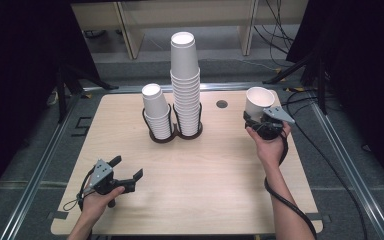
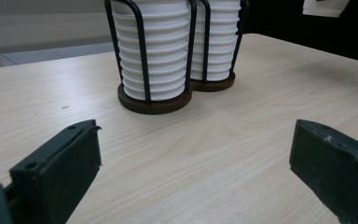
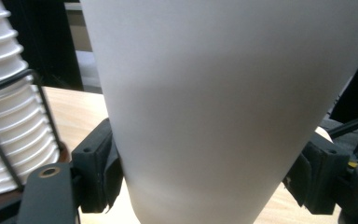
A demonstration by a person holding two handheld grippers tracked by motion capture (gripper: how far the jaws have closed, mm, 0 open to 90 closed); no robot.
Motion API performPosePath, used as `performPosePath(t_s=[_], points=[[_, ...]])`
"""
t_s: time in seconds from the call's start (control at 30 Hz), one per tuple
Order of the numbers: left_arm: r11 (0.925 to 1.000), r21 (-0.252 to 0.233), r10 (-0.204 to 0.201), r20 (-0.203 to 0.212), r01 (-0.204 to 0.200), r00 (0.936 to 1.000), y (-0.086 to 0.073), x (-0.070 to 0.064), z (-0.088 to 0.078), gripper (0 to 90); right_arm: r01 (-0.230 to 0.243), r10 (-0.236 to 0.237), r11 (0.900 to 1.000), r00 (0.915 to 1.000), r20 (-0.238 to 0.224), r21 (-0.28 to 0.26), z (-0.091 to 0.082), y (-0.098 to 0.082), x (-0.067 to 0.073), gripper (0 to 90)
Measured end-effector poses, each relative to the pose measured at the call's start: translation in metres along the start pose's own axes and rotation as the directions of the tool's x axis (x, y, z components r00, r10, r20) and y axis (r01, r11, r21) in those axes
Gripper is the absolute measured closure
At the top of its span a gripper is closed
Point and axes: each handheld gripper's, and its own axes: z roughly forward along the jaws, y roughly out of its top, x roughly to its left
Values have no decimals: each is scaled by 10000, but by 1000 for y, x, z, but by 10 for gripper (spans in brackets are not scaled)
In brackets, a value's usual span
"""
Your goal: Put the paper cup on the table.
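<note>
White and unprinted (no logo or lettering legible), the paper cup (image 1: 258, 101) sits clamped in the right gripper (image 1: 260, 120) near the table's (image 1: 205, 170) far right corner. Near the front left corner, the left gripper (image 1: 128, 171) gapes wide, empty.

The tabletop (image 1: 195, 170) is evenly lit from above in the high view, while both sides of that picture are lost in near-black. Soft, short shadows are cast under the cup stacks (image 1: 185, 85). The whole high view is rendered slightly soft and grainy. In the left gripper view the wood grain is shown sharply, and the near black jaws are blurred. In the right gripper view the white cup (image 3: 214, 107) is seen out of focus, brightest at its top and shaded grey lower down.
</note>
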Motion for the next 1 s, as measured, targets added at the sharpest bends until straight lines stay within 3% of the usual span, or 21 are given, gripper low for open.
performPosePath(t_s=[0.07,0.1,0.17,0.37,0.47,0.5,0.53,0.67,0.73,0.77,0.83,0.87,0.9,1.0], points=[[9998,-185,16,129,-13,9999,-1,1,2,18,39,-40,9999,10000,58,139,6,1,-4,236],[9998,-181,2,128,0,9999,-1,0,2,18,-129,124,9997,9997,219,196,12,2,-7,236],[10000,-74,-27,71,27,10000,-1,0,1,18,-19,14,9996,9998,193,272,15,2,-11,236],[9999,-125,-48,65,49,10000,-1,1,2,17,-435,405,9969,9981,467,658,31,-2,-23,236],[10000,52,-31,25,31,10000,-1,0,1,17,-300,250,9966,9975,659,766,38,-4,-28,236],[10000,77,-23,41,23,10000,-2,0,1,17,-690,633,9936,9958,654,895,40,-6,-27,236],[10000,91,-25,45,25,10000,-2,0,1,17,-450,386,9944,9970,673,961,43,-7,-30,236],[9999,-123,3,161,-1,9999,-3,1,4,17,-856,751,9886,9933,878,1236,51,-11,-32,236],[10000,-3,-17,99,17,9999,-3,1,3,16,-620,515,9901,9951,849,1260,55,-14,-37,236],[10000,-9,-26,102,26,9999,-3,1,3,17,-878,761,9867,9931,888,1365,55,-14,-37,236],[9999,129,-43,42,43,10000,-3,1,2,17,-727,599,9875,9938,940,1400,59,-17,-41,236],[9999,144,-36,44,35,10000,-3,1,2,16,-826,679,9831,9933,933,1633,59,-17,-42,236],[10000,-34,-47,160,48,9999,-4,1,4,16,-1115,949,9805,9897,1068,1621,60,-18,-40,236],[9999,163,-37,88,36,10000,-4,0,3,16,-839,696,9850,9928,979,1510,65,-21,-46,236]])
